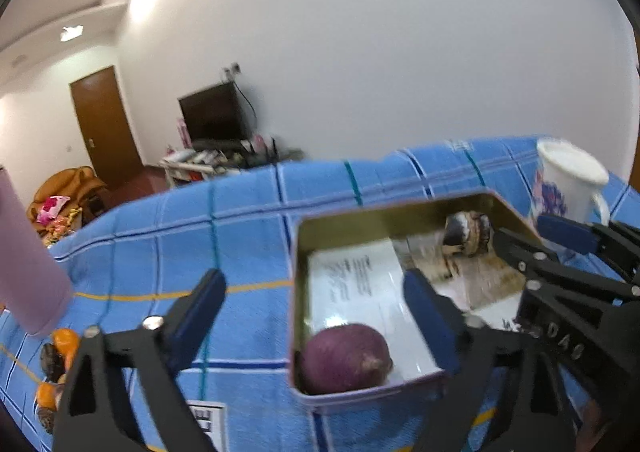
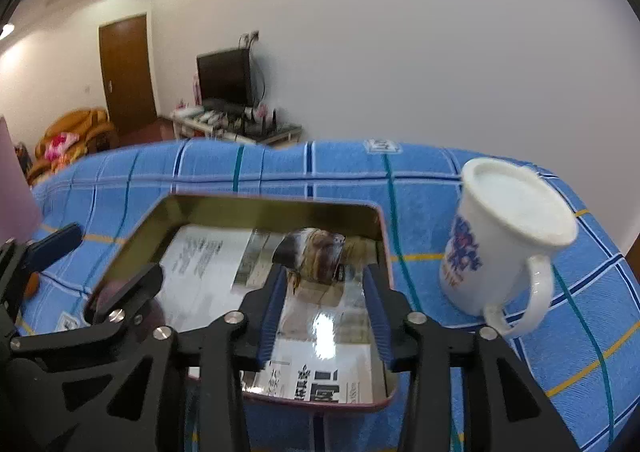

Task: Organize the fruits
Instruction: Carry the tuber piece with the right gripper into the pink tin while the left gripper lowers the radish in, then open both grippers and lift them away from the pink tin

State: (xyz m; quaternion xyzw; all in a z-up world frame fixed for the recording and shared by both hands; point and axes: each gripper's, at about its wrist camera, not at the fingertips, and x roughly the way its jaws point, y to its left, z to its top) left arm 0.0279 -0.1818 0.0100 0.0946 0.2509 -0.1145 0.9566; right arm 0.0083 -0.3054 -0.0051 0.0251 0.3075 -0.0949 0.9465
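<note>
An open gold-lined tin (image 1: 297, 252) (image 2: 264, 204) lies on the blue checked cloth, with printed paper inside. A round purple fruit (image 1: 345, 358) sits in the tin's near corner, below my left gripper (image 1: 316, 302), which is wide open and not touching it. A dark brown, wrinkled fruit (image 1: 468, 236) (image 2: 316, 256) lies at the tin's far end. My right gripper (image 2: 326, 294) (image 1: 532, 238) hangs over the tin with its jaws apart and empty, the brown fruit just past its tips. The left gripper (image 2: 94, 266) also shows at the left of the right wrist view.
A white mug (image 1: 570, 179) (image 2: 508, 236) with a blue print stands right of the tin. A pink bottle (image 1: 24, 252) stands at the left, with small oranges (image 1: 64, 340) and dark fruits near its base. A wall, a television and a door lie beyond the table.
</note>
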